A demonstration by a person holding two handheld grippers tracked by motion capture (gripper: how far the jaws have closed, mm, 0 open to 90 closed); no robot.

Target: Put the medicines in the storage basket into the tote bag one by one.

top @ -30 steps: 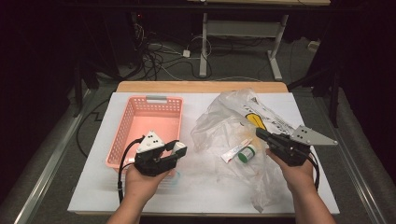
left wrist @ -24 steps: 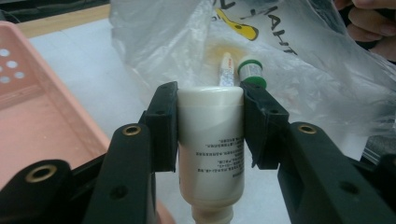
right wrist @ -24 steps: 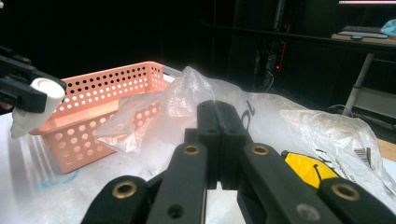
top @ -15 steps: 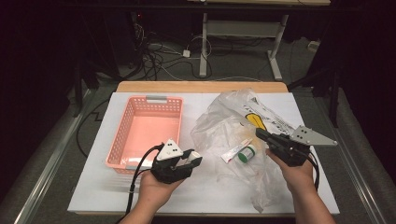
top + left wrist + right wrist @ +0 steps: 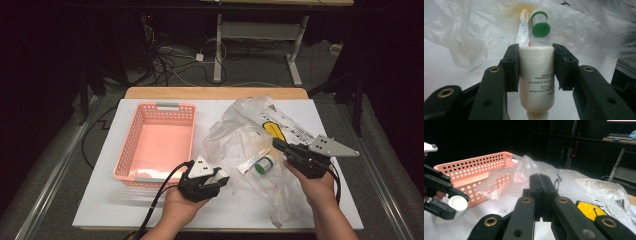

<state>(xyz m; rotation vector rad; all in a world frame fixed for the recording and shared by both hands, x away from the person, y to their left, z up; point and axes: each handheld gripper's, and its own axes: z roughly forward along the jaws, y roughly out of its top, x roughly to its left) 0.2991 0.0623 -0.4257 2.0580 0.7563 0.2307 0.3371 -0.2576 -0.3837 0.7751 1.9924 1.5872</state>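
A cream bottle (image 5: 537,80) sits clamped between the jaws of the left gripper (image 5: 206,181), low over the white table (image 5: 100,210) just in front of the pink basket (image 5: 131,145). Beyond it, a green-capped vial (image 5: 540,22) and a small tube (image 5: 523,28) lie on the clear plastic bag (image 5: 235,135). The right gripper (image 5: 287,150), jaws pressed together and empty, rests against that bag.

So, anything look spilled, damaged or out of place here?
Yes: the plastic bag shows a yellowish-brown stain just behind the small tube and the green-capped jar, like dried residue. The white bottle in the left claw looks intact.
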